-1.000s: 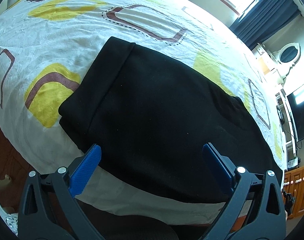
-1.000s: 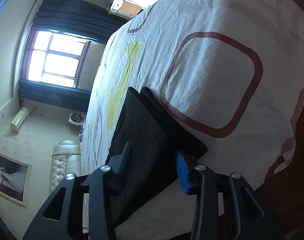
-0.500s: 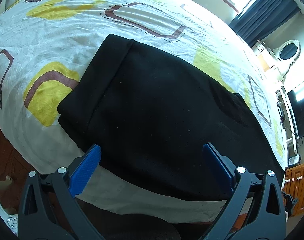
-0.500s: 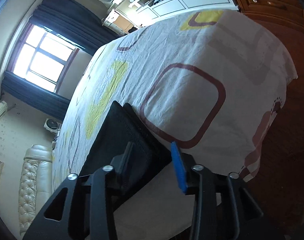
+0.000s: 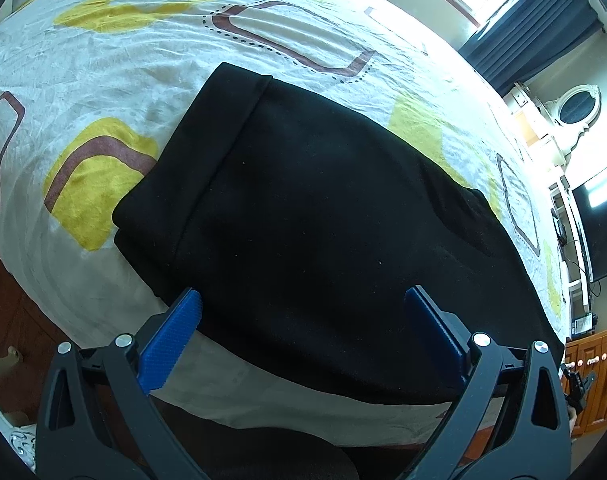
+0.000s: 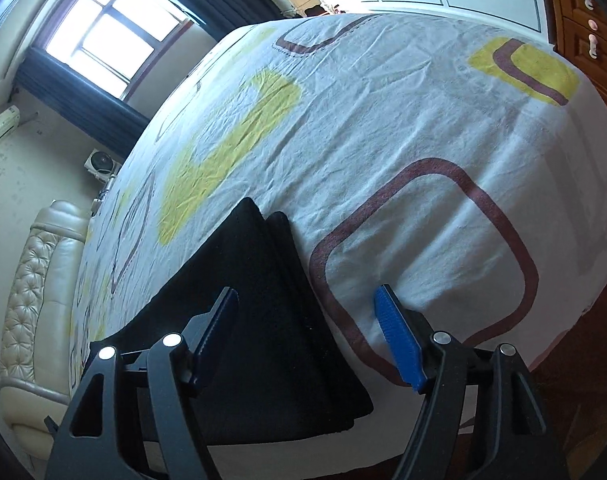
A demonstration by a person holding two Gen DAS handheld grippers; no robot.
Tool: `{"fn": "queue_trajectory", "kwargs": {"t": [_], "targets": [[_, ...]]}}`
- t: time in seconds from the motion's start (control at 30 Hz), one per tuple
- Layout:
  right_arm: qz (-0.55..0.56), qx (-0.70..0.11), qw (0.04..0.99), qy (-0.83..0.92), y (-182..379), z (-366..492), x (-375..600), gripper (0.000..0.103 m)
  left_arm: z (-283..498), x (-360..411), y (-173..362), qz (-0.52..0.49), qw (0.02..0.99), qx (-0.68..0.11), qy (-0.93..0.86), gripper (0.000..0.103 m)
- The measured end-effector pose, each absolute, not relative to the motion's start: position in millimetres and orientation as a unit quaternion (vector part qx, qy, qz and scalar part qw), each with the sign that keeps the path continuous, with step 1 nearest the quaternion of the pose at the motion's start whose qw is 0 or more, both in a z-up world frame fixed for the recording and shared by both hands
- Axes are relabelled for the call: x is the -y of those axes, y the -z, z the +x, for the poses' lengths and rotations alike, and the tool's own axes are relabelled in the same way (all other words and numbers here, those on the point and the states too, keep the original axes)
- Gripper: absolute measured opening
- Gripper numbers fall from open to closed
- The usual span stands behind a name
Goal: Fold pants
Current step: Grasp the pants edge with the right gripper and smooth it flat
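Black pants (image 5: 323, 216) lie folded flat on the bed near its front edge; they also show in the right wrist view (image 6: 263, 300) as a layered stack with its end toward the camera. My left gripper (image 5: 303, 316) is open and empty, hovering just above the pants' near edge. My right gripper (image 6: 307, 320) is open and empty, above the pants' end; its left finger is over the cloth and its right finger over the bedsheet.
The bed (image 5: 103, 60) has a white sheet with yellow and brown shapes (image 6: 423, 140). A window with dark curtains (image 6: 103, 40), a padded headboard (image 6: 35, 272) and wooden cabinets (image 6: 583, 20) surround it. A TV (image 5: 599, 224) stands at right.
My right gripper has opened wide, let go of the pants' end and tilted up and back. My left gripper has barely moved.
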State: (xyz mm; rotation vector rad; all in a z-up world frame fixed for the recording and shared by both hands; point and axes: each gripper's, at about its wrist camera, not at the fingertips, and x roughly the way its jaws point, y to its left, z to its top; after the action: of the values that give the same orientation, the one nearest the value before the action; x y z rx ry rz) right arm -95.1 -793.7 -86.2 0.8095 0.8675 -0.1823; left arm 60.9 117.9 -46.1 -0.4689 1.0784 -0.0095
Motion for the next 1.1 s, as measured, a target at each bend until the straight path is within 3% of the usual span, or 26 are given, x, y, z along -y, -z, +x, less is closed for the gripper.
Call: {"fn": "queue_trajectory", "kwargs": {"t": [0.07, 0.1, 0.17, 0.23, 0.6, 0.87, 1.1], "targets": [[0.358, -0.434, 0.823, 0.075, 85.8, -87.7, 783.8, 0.063, 61.6, -116.6, 46.4, -0.217, 0.832, -0.510, 0.003, 0.101], [0.335, -0.453, 0.822, 0.078, 85.4, -82.9, 776.6, 0.054, 61.9, -115.6, 46.7, -0.215, 0.832, -0.511, 0.003, 0.101], [0.311, -0.472, 0.820, 0.086, 83.7, -81.8, 767.0, 0.045, 62.4, -114.9, 47.1, -0.214, 0.832, -0.512, 0.001, 0.101], [0.334, -0.474, 0.810, 0.082, 82.5, -83.0, 768.0, 0.023, 62.6, -114.9, 46.8, -0.216, 0.831, -0.512, 0.001, 0.101], [0.499, -0.346, 0.794, -0.028, 29.9, -86.5, 727.4, 0.022, 64.3, -113.4, 46.8, -0.213, 0.825, -0.523, 0.002, 0.101], [0.462, -0.341, 0.810, -0.119, -20.7, -37.1, 631.4, 0.022, 62.6, -111.1, 46.2, -0.232, 0.815, -0.530, 0.015, 0.101], [0.437, -0.373, 0.799, -0.180, -19.1, 11.3, 535.1, 0.022, 62.4, -112.1, 44.0, -0.244, 0.812, -0.529, 0.020, 0.101]]}}
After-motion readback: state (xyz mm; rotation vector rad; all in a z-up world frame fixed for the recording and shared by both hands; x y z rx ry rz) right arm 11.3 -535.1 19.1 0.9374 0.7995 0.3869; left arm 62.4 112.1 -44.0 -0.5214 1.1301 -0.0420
